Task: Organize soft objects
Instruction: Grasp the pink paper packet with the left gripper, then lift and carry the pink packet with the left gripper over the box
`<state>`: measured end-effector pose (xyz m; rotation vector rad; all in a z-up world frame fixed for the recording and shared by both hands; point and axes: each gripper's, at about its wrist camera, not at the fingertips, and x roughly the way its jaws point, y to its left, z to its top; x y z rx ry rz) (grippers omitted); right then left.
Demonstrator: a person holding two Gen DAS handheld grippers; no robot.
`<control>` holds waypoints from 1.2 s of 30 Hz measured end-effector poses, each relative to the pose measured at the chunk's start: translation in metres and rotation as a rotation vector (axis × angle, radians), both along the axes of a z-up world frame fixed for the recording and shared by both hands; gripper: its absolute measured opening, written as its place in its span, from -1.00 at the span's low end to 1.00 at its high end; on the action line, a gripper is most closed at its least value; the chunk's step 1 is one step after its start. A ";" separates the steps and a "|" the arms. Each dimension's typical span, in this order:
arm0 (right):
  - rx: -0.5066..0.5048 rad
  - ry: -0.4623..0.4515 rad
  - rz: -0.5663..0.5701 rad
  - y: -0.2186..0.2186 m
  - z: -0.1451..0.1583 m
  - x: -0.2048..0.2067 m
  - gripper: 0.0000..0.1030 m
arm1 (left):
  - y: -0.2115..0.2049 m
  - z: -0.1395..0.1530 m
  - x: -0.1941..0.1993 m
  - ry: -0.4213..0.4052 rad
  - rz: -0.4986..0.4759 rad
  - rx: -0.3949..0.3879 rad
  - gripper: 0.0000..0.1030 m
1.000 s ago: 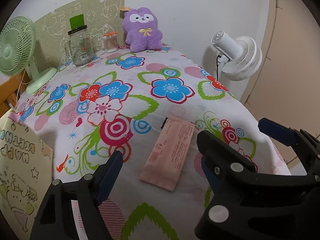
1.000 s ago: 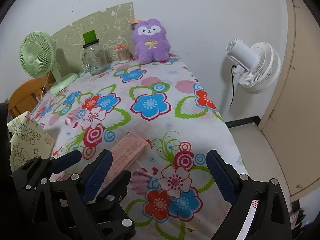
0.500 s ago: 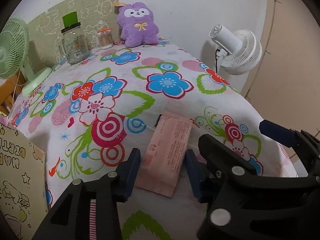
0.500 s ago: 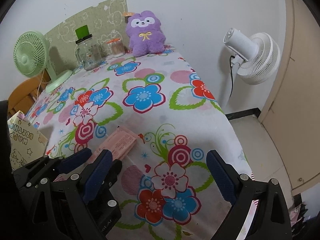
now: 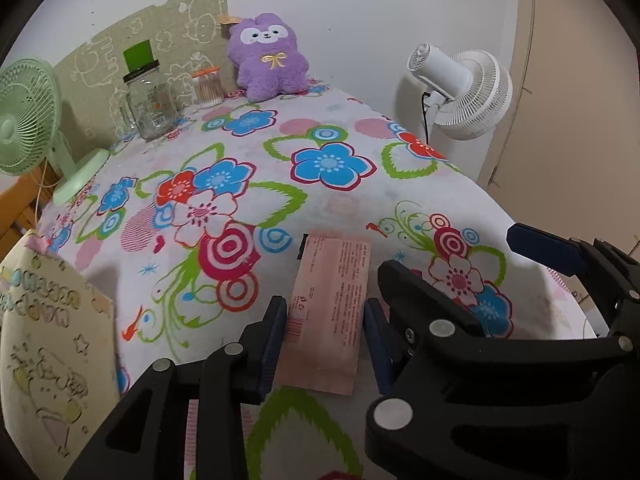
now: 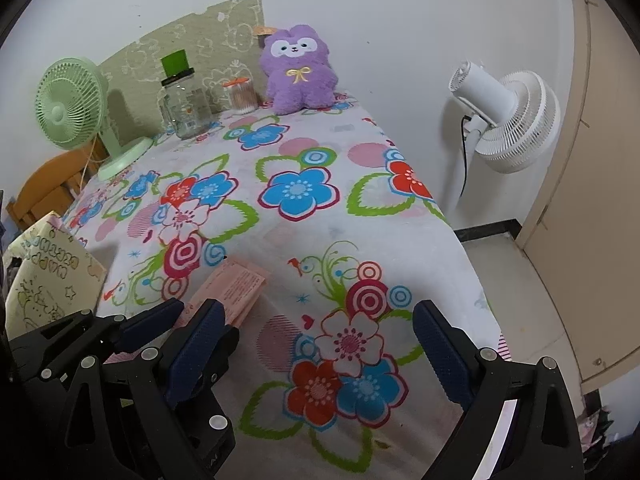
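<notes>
A: White walls are seen behind a table (image 5: 360, 200) covered with a flowered cloth. At its near edge a pink packet (image 5: 332, 304) is laid flat.

B: And the left gripper (image 5: 326, 334)?

A: Its jaws have just been closing around the packet. Contact cannot be told. The right gripper (image 6: 320, 344) is held wide apart, with nothing in it.

B: What could go wrong?

A: Probably the thin packet could be buckled or pushed off the edge, and the cloth could be pinched with it.

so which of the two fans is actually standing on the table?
The mint-green fan, at the table's far-left corner beside the glass jar. The white fan stands on the floor off the table's right edge.
</notes>
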<state>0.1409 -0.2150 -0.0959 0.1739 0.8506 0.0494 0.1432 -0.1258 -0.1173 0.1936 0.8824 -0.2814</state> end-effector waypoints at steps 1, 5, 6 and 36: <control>-0.002 -0.004 0.003 0.002 0.002 -0.002 0.88 | 0.001 0.001 -0.002 0.000 0.003 -0.002 -0.22; -0.009 -0.024 0.017 0.008 0.010 -0.010 0.88 | 0.006 0.008 -0.012 -0.016 0.012 -0.003 -0.22; -0.010 -0.028 0.020 0.010 0.012 -0.012 0.88 | 0.008 0.011 -0.015 -0.019 0.015 -0.005 -0.22; -0.064 -0.196 0.125 0.077 0.107 -0.077 0.88 | 0.080 0.090 -0.091 -0.183 0.141 -0.053 -0.22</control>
